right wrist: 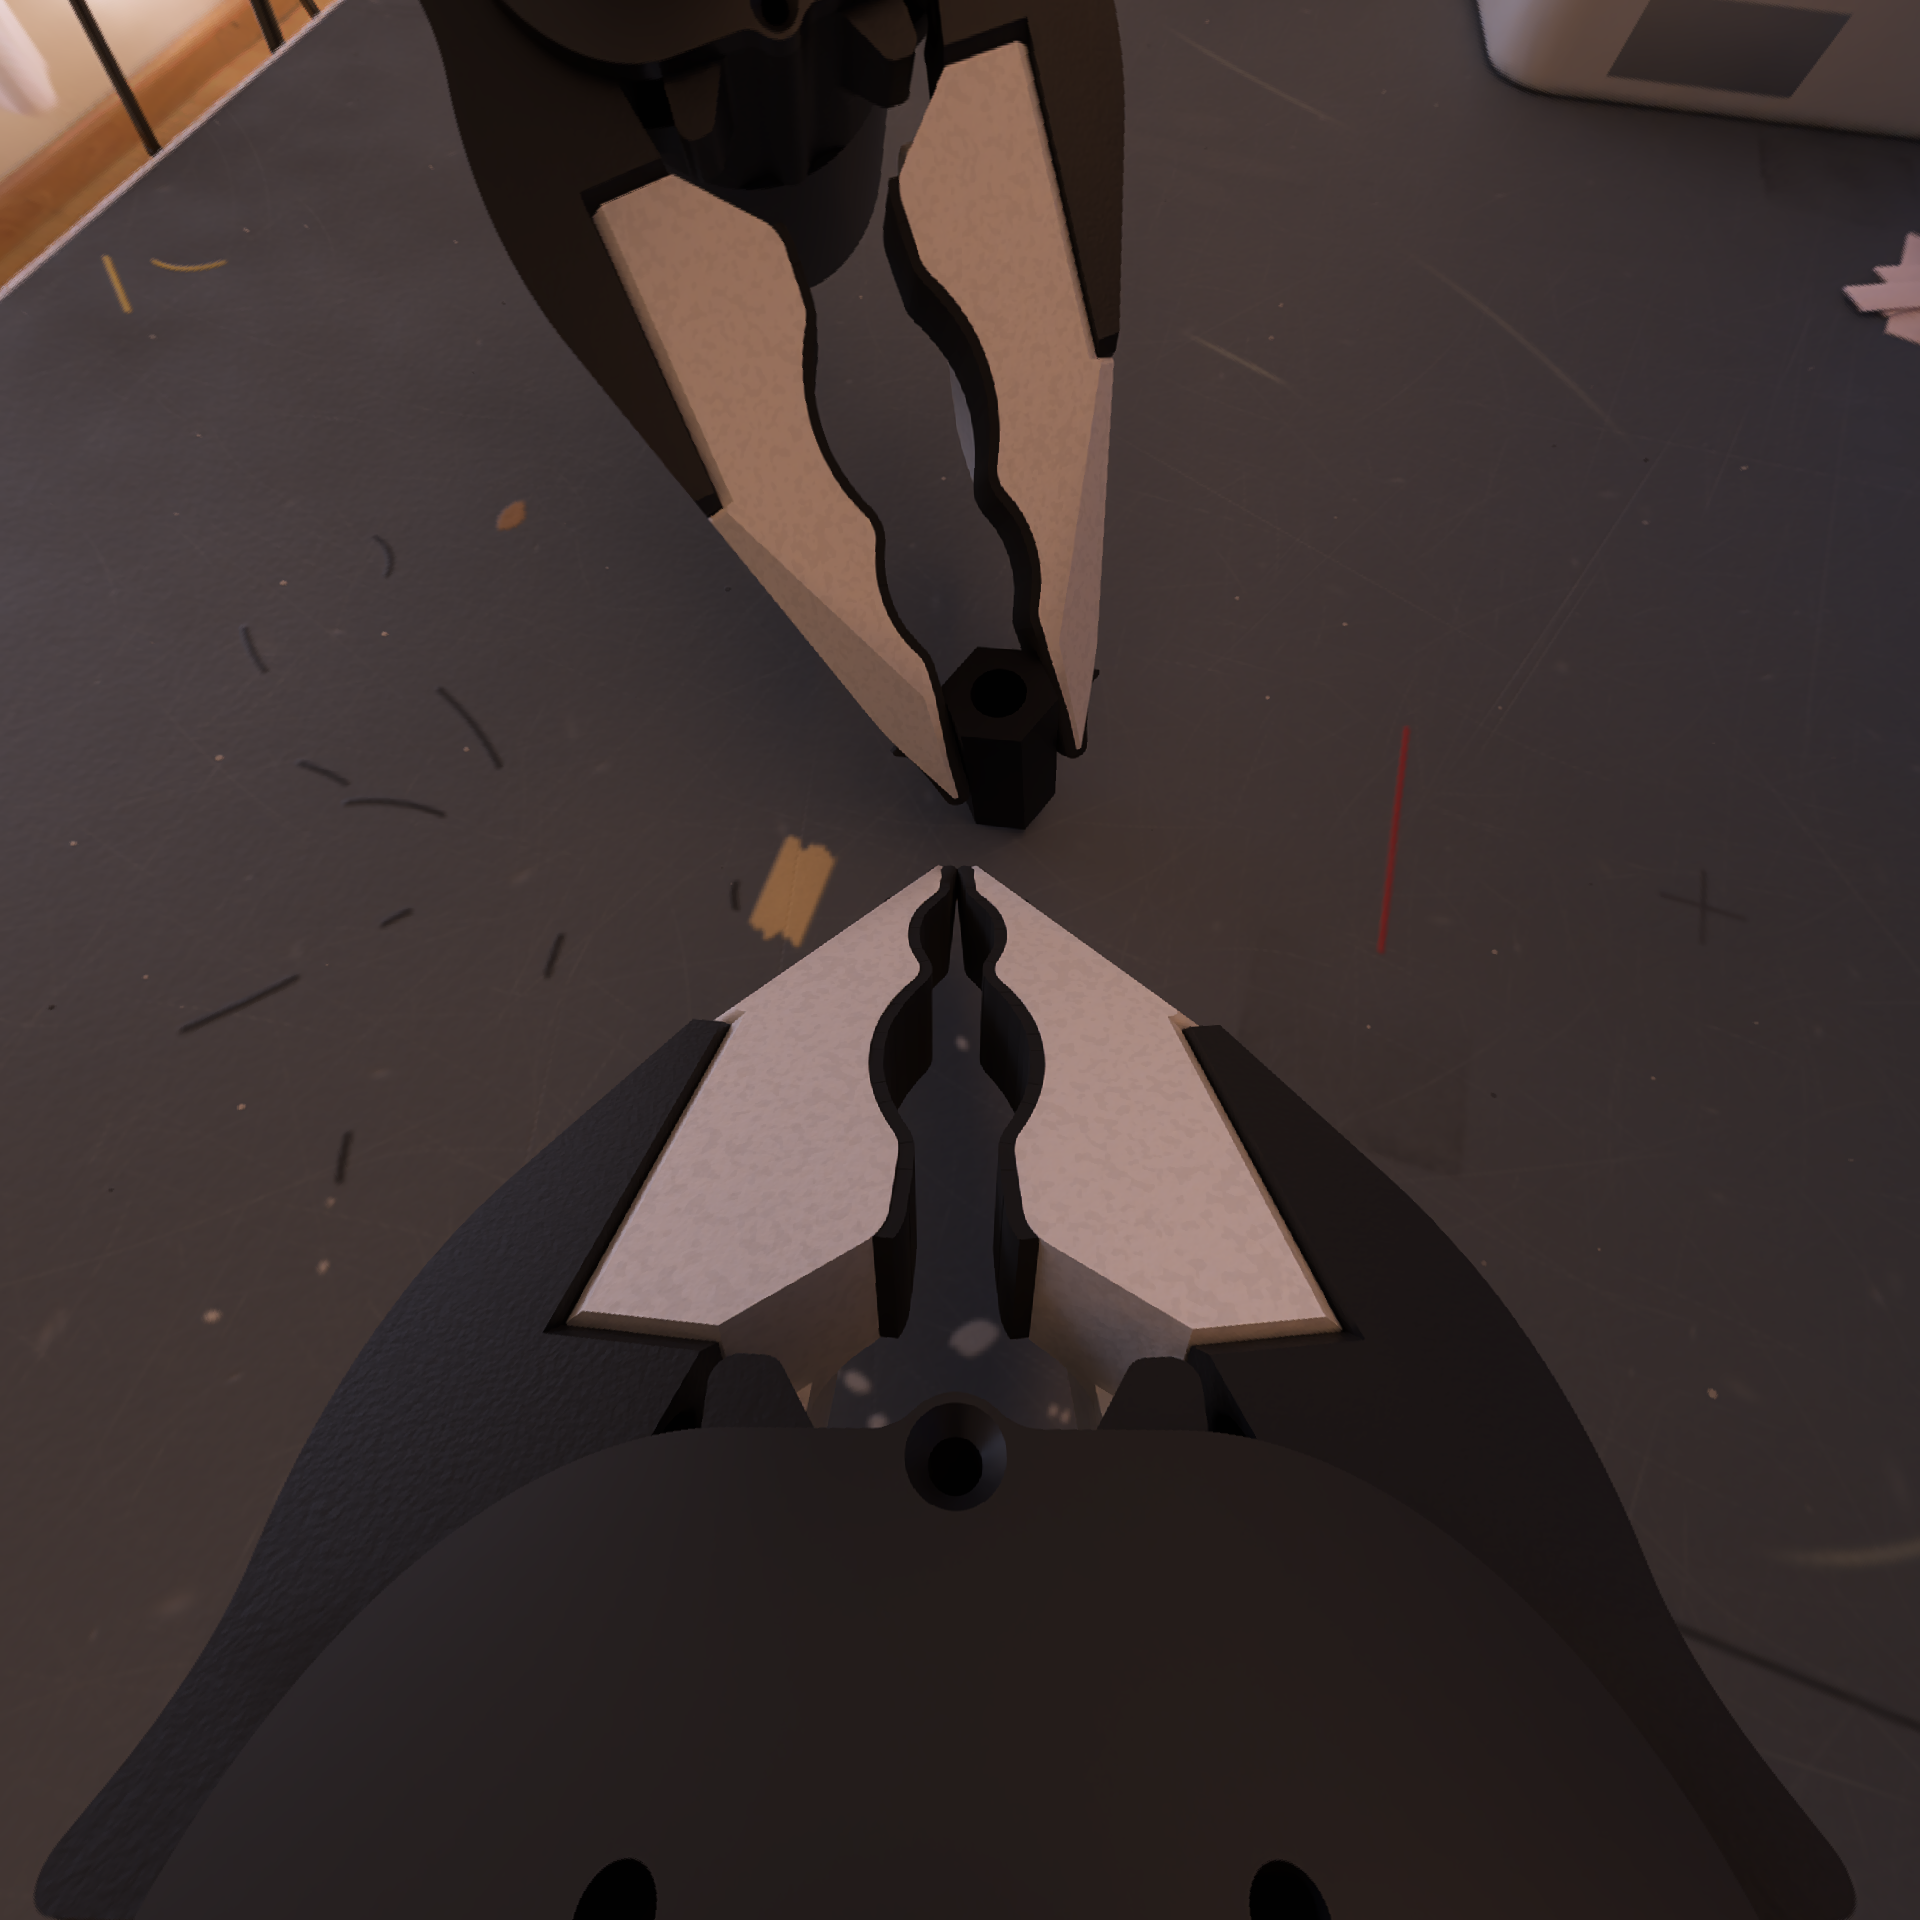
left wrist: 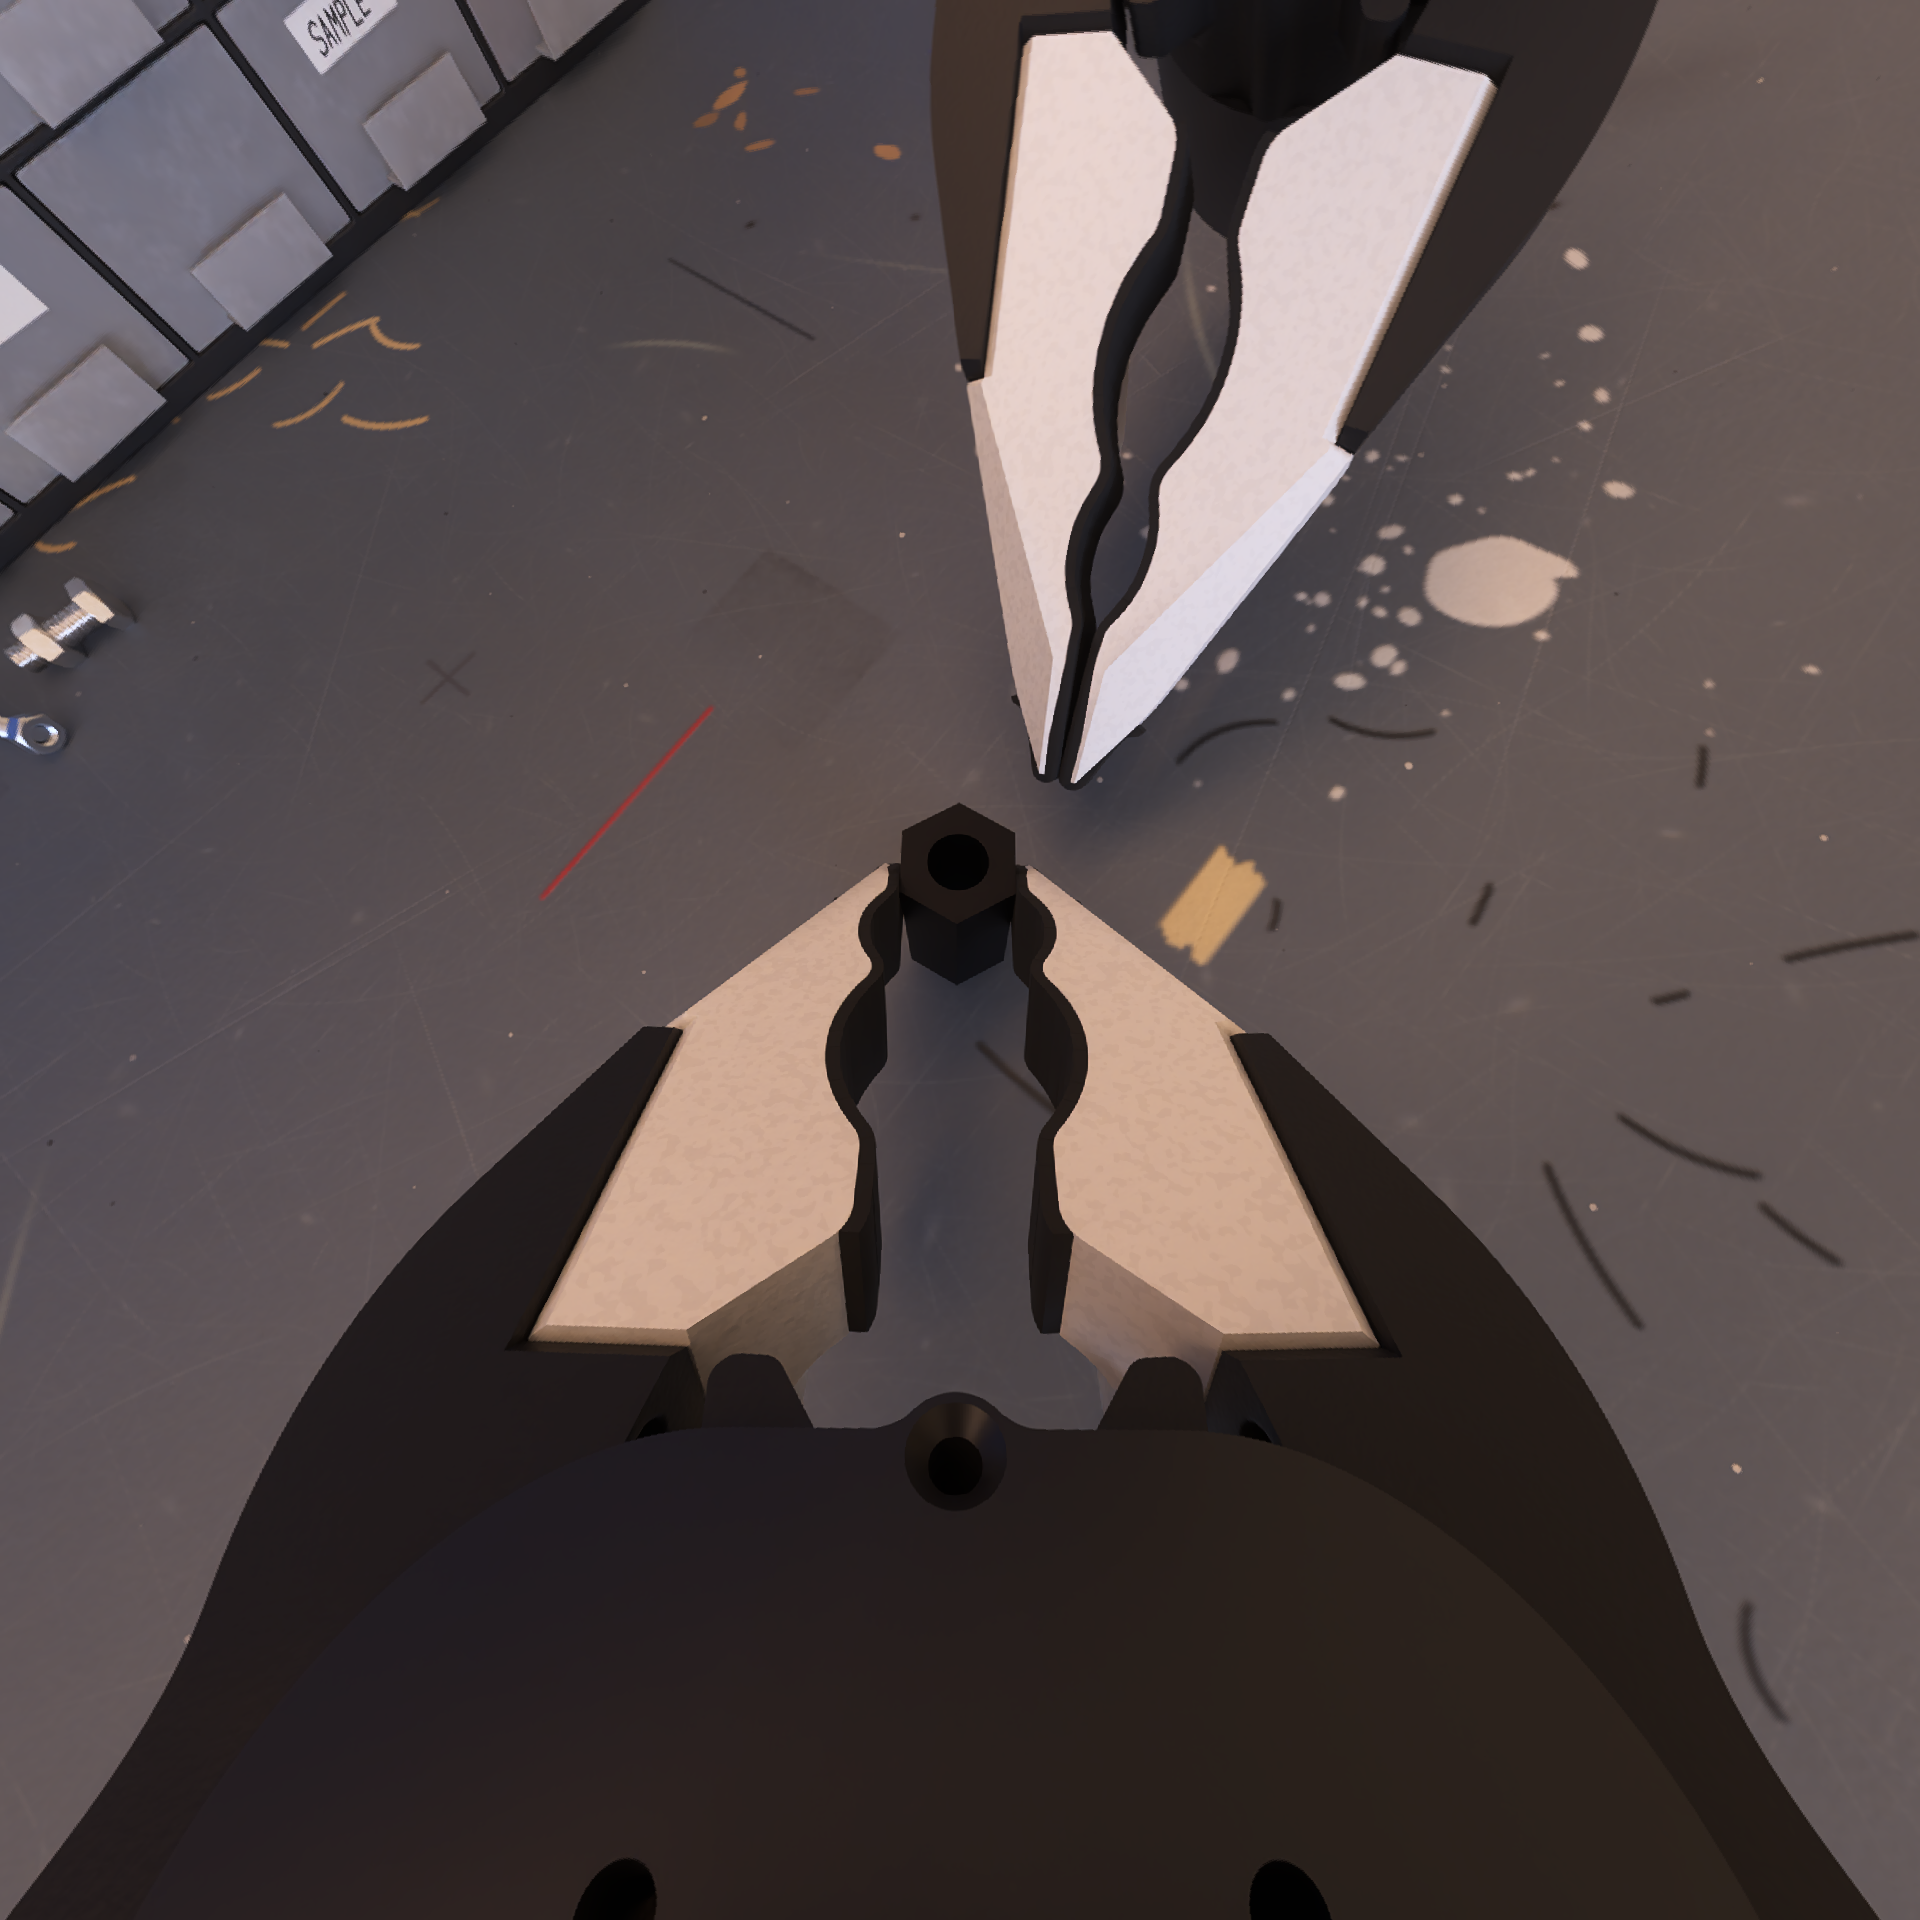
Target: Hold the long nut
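Observation:
The long nut (left wrist: 956,883) is a black hexagonal sleeve standing upright on the dark grey table (left wrist: 520,1039). My left gripper (left wrist: 958,885) is shut on it, with both fingertips pressed against its sides. In the right wrist view the long nut (right wrist: 1003,743) sits between the tips of the left gripper (right wrist: 1013,769), its base on the table. My right gripper (right wrist: 958,878) is shut and empty, with its tips just short of the nut. It also shows in the left wrist view (left wrist: 1058,774), pointing down beside the nut.
A grey drawer cabinet (left wrist: 156,208) stands at the far left. A silver bolt with nuts (left wrist: 57,634) and a small ring fitting (left wrist: 31,732) lie near it. A tan tape scrap (left wrist: 1216,904) lies by the nut. A white box (right wrist: 1714,73) and paper scraps (right wrist: 1891,291) lie at the right. The table edge (right wrist: 104,197) runs at the upper left.

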